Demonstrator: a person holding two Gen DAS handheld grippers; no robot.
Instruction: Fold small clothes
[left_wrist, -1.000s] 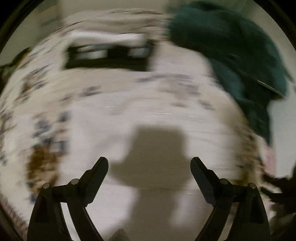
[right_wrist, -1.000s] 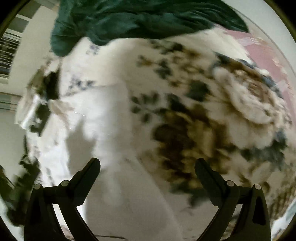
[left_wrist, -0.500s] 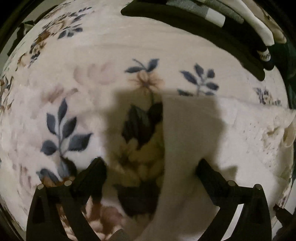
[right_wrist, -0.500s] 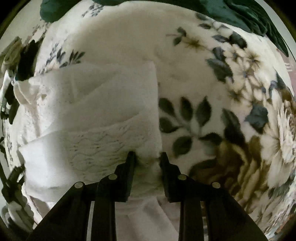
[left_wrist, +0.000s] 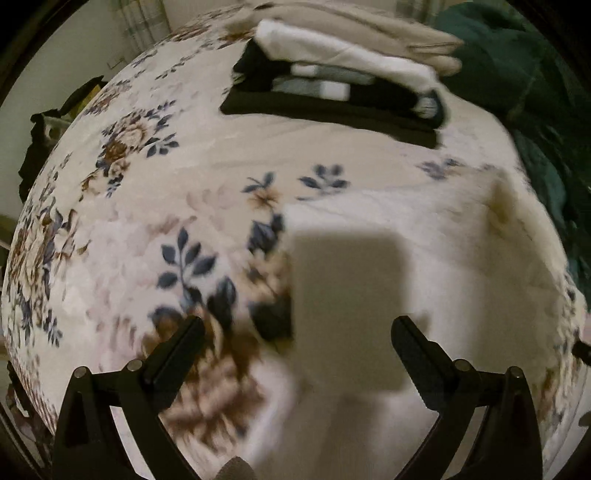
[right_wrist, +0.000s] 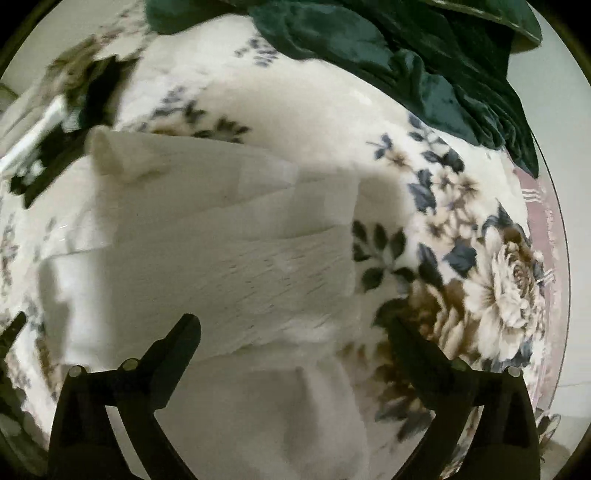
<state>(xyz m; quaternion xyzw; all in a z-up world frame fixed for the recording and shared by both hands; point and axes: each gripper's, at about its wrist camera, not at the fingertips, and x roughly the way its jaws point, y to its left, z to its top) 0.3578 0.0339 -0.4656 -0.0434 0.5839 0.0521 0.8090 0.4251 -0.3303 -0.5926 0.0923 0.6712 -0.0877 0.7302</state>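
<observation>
1. The white garment is seen lying folded on the floral blanket.
2. The left gripper is held wide open, empty.
3. The right gripper is likewise spread, empty, above the garment.
4. A folded clothes stack is set behind.

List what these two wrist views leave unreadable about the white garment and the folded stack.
- White garment, left wrist view: motion blur and a shadow hide its weave and fold lines; the near end runs off the bottom edge.
- White garment, right wrist view: its type cannot be told; near end is cut off.
- Folded stack, left wrist view: piece count unclear.
- Folded stack, right wrist view: blurred, cut by the rim.
</observation>
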